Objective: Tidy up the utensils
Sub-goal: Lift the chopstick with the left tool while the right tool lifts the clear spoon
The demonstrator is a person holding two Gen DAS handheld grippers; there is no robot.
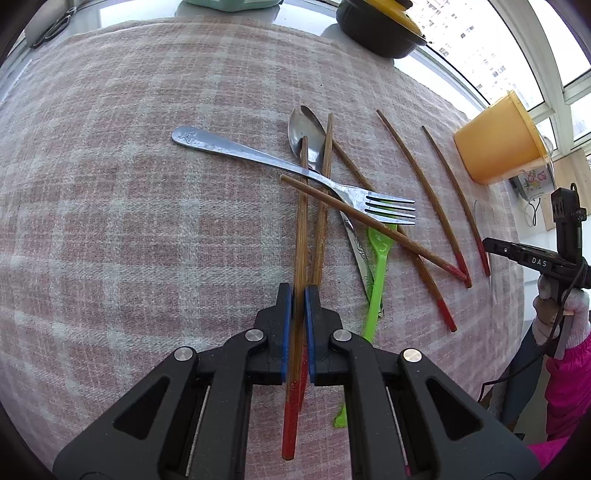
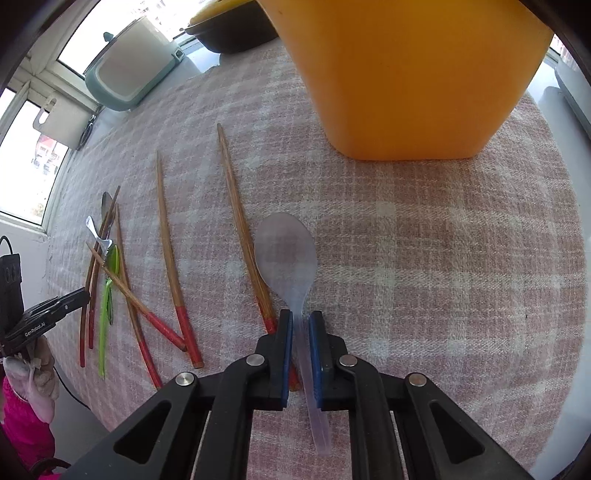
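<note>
**Both grippers clamped on utensils over the plaid cloth**

Through the left wrist camera we see our left gripper [image 1: 299, 295] closed tight on a wooden chopstick [image 1: 301, 236] with a red-painted end; the blue pads [image 1: 286, 325] press it from both sides, and the red end sticks out back toward the camera. A second chopstick [image 1: 320, 206] lies just beside it. Their far ends run under the handle of a metal fork [image 1: 280, 162], which lies across a metal spoon [image 1: 306, 127]. Another chopstick [image 1: 369, 221] crosses the pile slantwise, passing under the fork's tines. A green plastic fork [image 1: 376, 273] lies beside the spoon's handle. Two more chopsticks [image 1: 424, 192] lie apart to the right on the pink plaid cloth [image 1: 129, 221]. An orange plastic container [image 1: 498, 140] stands at the cloth's right edge, and a dark pot with a yellow lid [image 1: 380, 22] sits beyond the cloth's far edge. At the right edge we see our gloved right hand [image 1: 561, 310] with its gripper.

Through the right wrist camera our right gripper [image 2: 301, 321] is closed on the handle of a translucent plastic spoon [image 2: 288, 251]; the bowl points away, toward the orange container [image 2: 406, 74] standing close ahead on the cloth. A red-ended chopstick [image 2: 240, 221] lies just left of the spoon. Further left lie other chopsticks [image 2: 166, 240] and the pile with the green fork [image 2: 107, 295], where our left gripper [image 2: 74, 299] reaches in. A pale green appliance [image 2: 129, 66] stands by the window.
</note>
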